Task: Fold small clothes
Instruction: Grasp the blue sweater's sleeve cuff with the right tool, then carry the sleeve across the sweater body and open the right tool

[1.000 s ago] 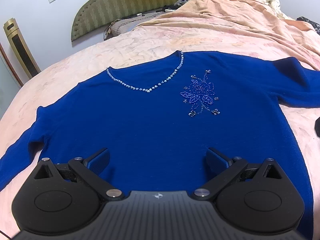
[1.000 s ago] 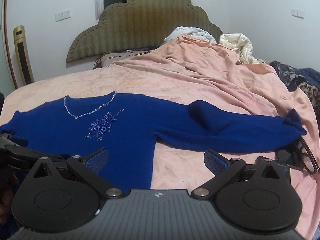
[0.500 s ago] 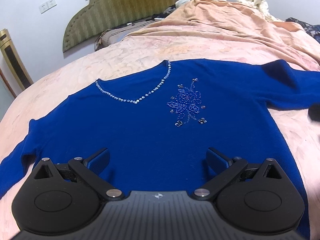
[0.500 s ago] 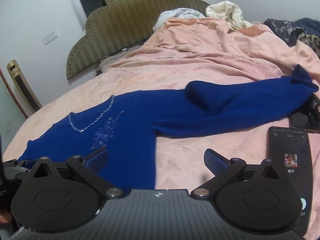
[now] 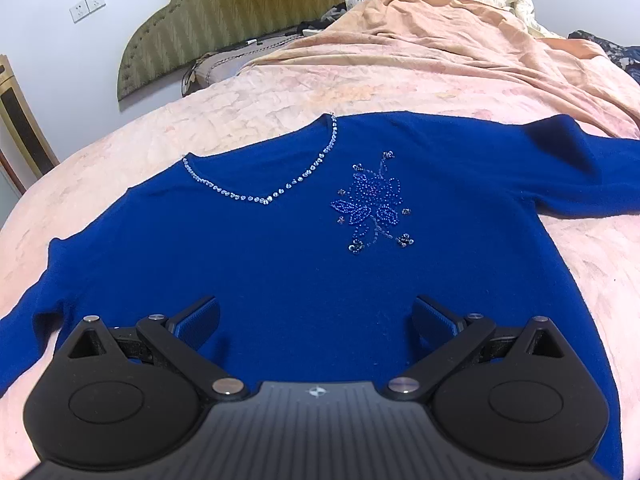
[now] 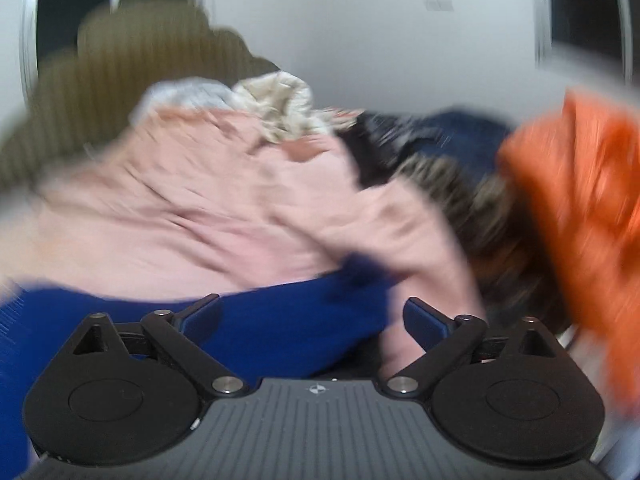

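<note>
A blue knit sweater lies flat, front up, on the bed, whose pink cover is soft and mottled. A beaded V-neckline sits at eleven o'clock from a beaded flower. The left gripper hangs over the hem, jaws wide apart, gripping nothing. In the blurred right view, the right gripper has jaws spread but just narrowing, the sweater's sleeve end between them unpinched; orange cloth bunches at two o'clock.
</note>
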{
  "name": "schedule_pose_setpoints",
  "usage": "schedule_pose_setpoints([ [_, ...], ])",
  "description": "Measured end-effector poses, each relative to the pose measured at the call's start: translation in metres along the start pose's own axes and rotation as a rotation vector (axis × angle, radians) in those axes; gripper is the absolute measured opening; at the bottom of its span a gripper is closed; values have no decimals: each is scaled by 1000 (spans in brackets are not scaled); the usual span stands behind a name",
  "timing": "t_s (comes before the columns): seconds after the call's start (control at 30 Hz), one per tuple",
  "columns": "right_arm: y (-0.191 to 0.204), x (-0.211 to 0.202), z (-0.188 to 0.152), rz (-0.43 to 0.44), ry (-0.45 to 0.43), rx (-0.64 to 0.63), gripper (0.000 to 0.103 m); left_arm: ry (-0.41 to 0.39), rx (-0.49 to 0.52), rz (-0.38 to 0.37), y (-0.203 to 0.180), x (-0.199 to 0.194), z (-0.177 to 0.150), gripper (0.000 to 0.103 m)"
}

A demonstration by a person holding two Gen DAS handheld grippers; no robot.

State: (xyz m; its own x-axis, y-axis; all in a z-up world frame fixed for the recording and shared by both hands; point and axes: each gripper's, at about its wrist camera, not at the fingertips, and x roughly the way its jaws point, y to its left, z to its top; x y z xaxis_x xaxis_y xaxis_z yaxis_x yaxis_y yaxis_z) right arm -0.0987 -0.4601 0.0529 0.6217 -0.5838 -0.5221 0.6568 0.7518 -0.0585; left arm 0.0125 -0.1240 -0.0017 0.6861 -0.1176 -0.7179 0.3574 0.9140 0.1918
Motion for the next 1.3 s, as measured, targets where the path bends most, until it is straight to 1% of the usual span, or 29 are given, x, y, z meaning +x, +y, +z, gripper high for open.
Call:
schedule_pose_setpoints([
  [0.07, 4, 19, 1, -79, 15, -133, 91, 4, 8, 4, -2, 1, 0, 103],
  [0.1, 5, 30, 1, -89, 35, -189, 87, 5, 12, 7, -3, 1, -1, 103],
  [0.13, 6, 37, 0, -82, 49, -218, 84, 6, 14, 8, -3, 2, -1, 103],
  [0.2, 3, 56, 1, -59, 88, -244, 69, 8, 19, 10, -4, 2, -1, 103],
  [0.27, 3, 72, 2, -56, 133, -248, 63, 9, 21, 14, -4, 3, -1, 103],
  [0.33, -1, 88, 2, -41, 168, -234, 59, 9, 21, 21, -4, 3, 0, 103],
  [0.37, -3, 93, 2, -29, 182, -220, 55, 10, 20, 23, -4, 3, 0, 103],
  [0.4, -6, 98, 2, -14, 192, -197, 46, 11, 19, 23, -3, 4, 0, 103],
  [0.43, -9, 100, 3, 3, 195, -161, 40, 12, 17, 23, -3, 4, 0, 103],
  [0.5, -21, 101, 6, 48, 195, -54, 17, 16, 13, 23, -2, 4, 0, 103],
  [0.53, -26, 102, 7, 64, 188, -4, 13, 16, 14, 22, -1, 4, 0, 103],
  [0.57, -32, 102, 9, 66, 181, 44, 5, 14, 15, 22, 0, 4, 0, 103],
  [0.63, -44, 95, 13, 77, 150, 140, 5, 11, 16, 25, 3, 3, 0, 103],
  [0.7, -56, 82, 18, 96, 92, 226, 5, 10, 9, 34, 7, 3, 0, 103],
  [0.83, -67, 52, 32, 53, -10, 323, 6, 12, -28, 50, 22, 2, -2, 103],
  [0.87, -65, 45, 36, 62, -33, 336, 6, 18, -40, 56, 28, 2, -3, 103],
  [0.97, -37, 16, 50, 158, -115, 322, 6, 20, -74, 66, 43, 1, -5, 103],
  [1.07, 8, -12, 60, 274, -175, 283, 6, 22, -105, 80, 60, -1, -10, 103],
  [1.1, 27, -19, 61, 324, -188, 270, 6, 26, -117, 87, 66, 0, -11, 103],
  [1.2, 87, -35, 56, 473, -194, 228, 6, 37, -148, 104, 82, 0, -18, 103],
  [1.23, 108, -37, 52, 522, -180, 209, 6, 41, -158, 110, 87, 0, -20, 103],
  [1.3, 152, -41, 40, 592, -153, 163, 6, 44, -177, 120, 97, -1, -23, 103],
])
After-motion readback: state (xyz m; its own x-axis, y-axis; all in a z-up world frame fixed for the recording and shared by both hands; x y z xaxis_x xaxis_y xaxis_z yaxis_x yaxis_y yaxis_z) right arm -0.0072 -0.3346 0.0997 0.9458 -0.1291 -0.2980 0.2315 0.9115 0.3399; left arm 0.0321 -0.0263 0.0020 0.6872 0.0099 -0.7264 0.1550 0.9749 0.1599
